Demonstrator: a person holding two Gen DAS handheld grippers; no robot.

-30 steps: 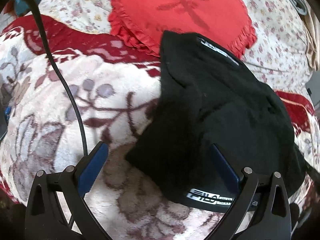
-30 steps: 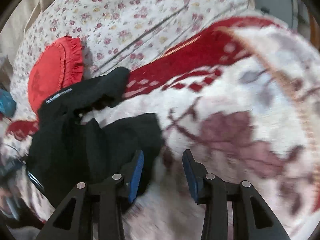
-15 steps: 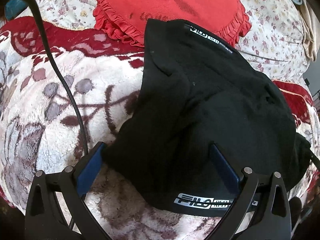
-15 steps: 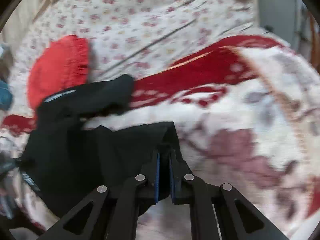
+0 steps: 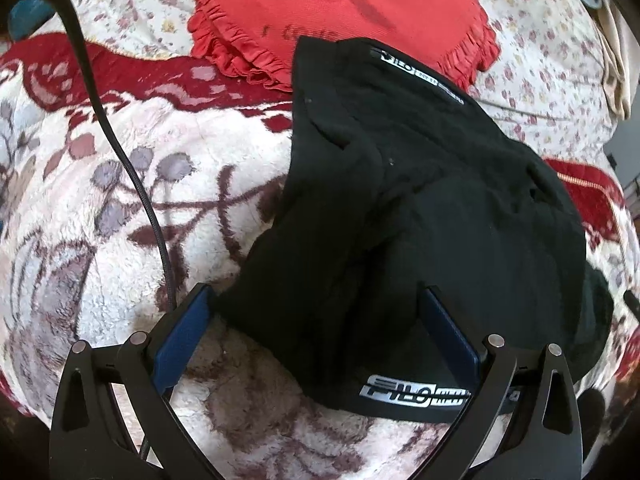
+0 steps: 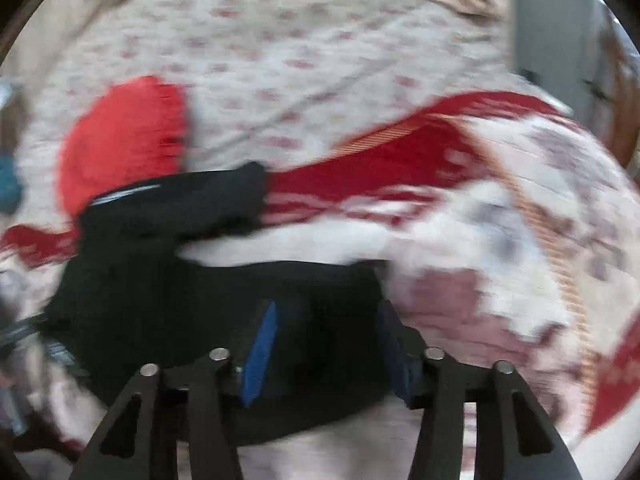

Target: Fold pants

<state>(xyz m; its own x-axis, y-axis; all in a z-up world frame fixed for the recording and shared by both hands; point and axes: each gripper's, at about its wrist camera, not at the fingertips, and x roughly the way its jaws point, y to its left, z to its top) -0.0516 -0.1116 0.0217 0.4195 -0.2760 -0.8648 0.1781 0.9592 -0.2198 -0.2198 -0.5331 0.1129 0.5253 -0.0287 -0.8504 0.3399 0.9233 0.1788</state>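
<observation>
The black pants (image 5: pixel 420 216) lie bunched and partly folded on a fluffy white and red floral blanket (image 5: pixel 120 216), with a silver logo at the near hem and another at the far end. My left gripper (image 5: pixel 316 312) is open, its fingers standing either side of the near fold. In the blurred right wrist view the pants (image 6: pixel 192 300) spread across the lower left. My right gripper (image 6: pixel 328 320) is open over their near edge, with black cloth between and under the fingers.
A red frilled cushion (image 5: pixel 340 12) lies behind the pants on a flowered sheet (image 5: pixel 540 60); it also shows in the right wrist view (image 6: pixel 120 140). A black cable (image 5: pixel 120 144) runs down the left of the blanket. Beige cloth (image 5: pixel 616 64) lies at the far right.
My right gripper was open, shut on the pants' edge half a second ago, and is open again now, moving fast. The left gripper stayed open and edged closer over the near fold.
</observation>
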